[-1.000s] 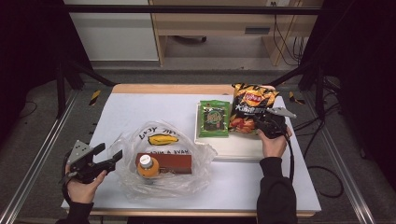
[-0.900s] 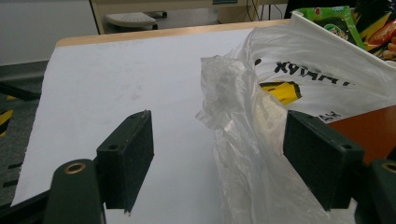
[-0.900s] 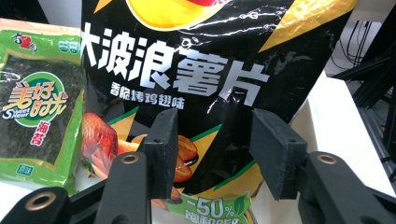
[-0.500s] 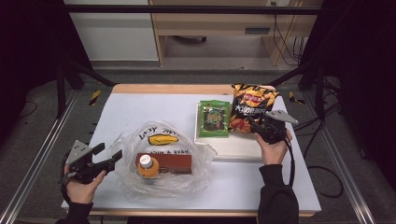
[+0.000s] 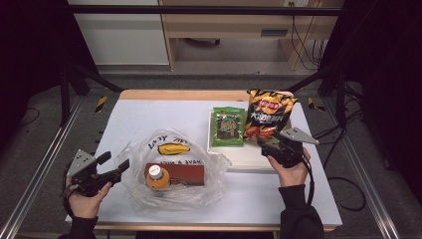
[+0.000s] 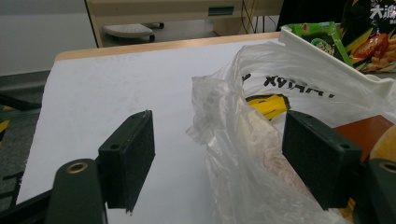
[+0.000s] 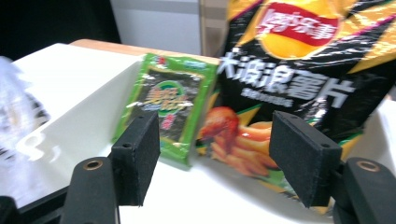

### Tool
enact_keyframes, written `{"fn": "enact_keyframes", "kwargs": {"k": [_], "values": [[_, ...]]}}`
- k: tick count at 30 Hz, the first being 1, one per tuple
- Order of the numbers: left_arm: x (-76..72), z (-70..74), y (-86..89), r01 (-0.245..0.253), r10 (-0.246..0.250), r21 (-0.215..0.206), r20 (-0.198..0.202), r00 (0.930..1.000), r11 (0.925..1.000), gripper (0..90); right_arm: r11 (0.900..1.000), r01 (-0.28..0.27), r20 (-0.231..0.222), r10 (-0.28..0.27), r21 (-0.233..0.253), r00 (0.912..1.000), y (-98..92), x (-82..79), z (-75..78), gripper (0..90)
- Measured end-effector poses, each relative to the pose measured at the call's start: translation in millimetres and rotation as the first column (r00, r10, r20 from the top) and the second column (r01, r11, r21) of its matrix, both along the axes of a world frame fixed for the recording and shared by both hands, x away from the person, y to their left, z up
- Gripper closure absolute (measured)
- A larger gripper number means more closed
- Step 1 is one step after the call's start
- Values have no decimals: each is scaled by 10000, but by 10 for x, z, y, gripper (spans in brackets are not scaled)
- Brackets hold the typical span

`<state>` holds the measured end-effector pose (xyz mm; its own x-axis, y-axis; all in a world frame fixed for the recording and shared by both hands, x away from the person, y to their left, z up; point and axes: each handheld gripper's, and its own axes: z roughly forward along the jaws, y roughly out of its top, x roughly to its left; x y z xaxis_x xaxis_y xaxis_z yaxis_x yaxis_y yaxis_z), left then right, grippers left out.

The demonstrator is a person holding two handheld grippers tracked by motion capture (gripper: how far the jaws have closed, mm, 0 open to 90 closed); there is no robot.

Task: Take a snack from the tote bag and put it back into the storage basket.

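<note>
While my left gripper [image 6: 219, 168] waits with jaws apart around the limp plastic bag [image 6: 261, 140], my right gripper's [image 7: 215, 158] parted fingers frame the light, crinkly chip bag [image 7: 299, 70], best pinched at its lower edge.

Each black gripper [image 5: 112, 166] carries a grey three-cornered plate, brass-ringed screw holes and dark-sleeved forearms.
</note>
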<state>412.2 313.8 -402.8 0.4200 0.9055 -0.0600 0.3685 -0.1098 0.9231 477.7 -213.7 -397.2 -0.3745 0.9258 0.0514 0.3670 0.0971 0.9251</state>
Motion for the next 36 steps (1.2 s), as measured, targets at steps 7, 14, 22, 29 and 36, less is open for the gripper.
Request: {"fn": "enact_keyframes", "kwargs": {"k": [7,14,22,29,36], "values": [[-30,38,-54,111,-111,35,45,9999,9999,272,9948,-1018,87,1018,15,9948,206,-163,14,319],[-52,56,-128,439,-439,21,109,9990,9990,336,9761,-2169,347,2164,120,9757,451,-247,63,347],[-80,84,-247,710,-713,178,184,9973,9973,395,9441,-3293,494,3295,-134,9428,779,-303,57,357],[-83,74,-350,1137,-1139,329,30,9935,9930,478,8960,-4440,177,4440,-50,8959,1135,-320,-20,385],[-46,-18,-448,1543,-1509,635,-555,9870,9860,534,8607,-5086,71,5089,-202,8608,1338,-350,-72,439]]}}
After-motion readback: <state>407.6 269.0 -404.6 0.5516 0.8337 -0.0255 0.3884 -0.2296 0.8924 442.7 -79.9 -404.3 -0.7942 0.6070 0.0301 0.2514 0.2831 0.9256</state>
